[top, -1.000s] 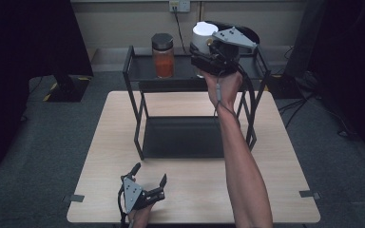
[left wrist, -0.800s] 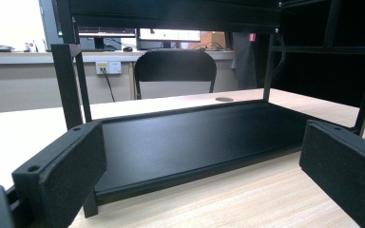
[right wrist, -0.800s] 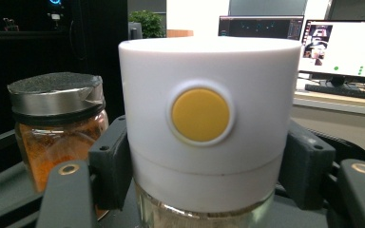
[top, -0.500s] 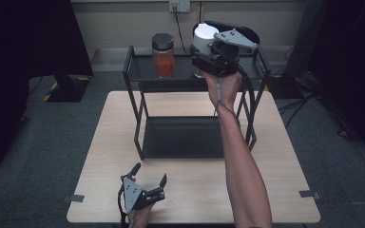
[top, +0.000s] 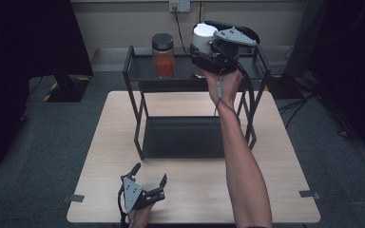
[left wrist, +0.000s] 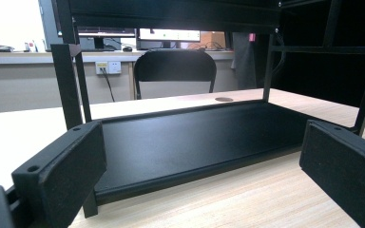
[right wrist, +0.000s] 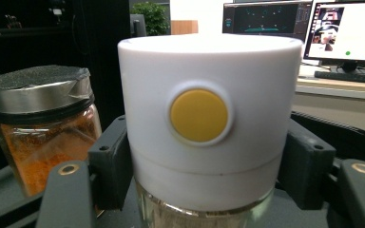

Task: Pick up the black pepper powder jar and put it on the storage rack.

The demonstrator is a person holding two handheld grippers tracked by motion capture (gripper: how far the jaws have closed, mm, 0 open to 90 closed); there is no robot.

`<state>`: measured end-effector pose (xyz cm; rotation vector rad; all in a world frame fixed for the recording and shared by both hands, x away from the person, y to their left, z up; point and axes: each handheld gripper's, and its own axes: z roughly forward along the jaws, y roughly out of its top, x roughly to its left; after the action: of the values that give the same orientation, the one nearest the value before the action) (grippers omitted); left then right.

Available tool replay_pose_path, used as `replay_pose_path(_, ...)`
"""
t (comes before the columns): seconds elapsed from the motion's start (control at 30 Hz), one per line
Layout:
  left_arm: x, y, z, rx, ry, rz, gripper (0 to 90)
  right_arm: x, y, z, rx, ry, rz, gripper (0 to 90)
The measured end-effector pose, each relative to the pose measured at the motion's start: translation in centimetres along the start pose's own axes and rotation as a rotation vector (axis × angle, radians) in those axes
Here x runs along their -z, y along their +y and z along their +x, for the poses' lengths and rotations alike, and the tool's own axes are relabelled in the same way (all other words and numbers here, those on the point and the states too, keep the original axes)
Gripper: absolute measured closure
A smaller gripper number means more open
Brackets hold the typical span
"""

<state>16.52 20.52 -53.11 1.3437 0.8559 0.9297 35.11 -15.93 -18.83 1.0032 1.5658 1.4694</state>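
Gripping a white-capped jar (right wrist: 209, 123) by its cap, the right gripper (top: 212, 51) pinched it between both jaws above the top shelf of a black rack (top: 135, 114), near an orange spice jar (top: 163, 55). Low on the wooden table (top: 266, 190), the left gripper (top: 148, 178) rested with its jaws spread wide, facing the rack's bottom tray.

Open lower shelf (left wrist: 190, 137) between rack posts (left wrist: 69, 76); upstairs, orange spice jar (right wrist: 43, 133) just beside the white-capped jar (right wrist: 209, 118).
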Motion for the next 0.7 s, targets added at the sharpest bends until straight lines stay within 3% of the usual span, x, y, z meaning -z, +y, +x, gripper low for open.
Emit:
replay_pose_path(0.3, 0.0, 0.0, 0.0, 0.000, 0.000, 0.000, 1.0, 0.0, -0.2, 0.0, -0.014, -0.001, -0.009, 28.9)
replay_pose_path(0.47, 0.0, 0.0, 0.0, 0.001, 0.000, 0.000, 1.0, 0.2, -0.5, -0.6, -0.072, 0.017, -0.041, 22.9)
replay_pose_path(0.7, 0.0, 0.0, 0.0, 0.000, -0.001, 0.000, 1.0, 0.5, -1.1, -0.3, -0.037, 0.000, -0.072, 10.9)
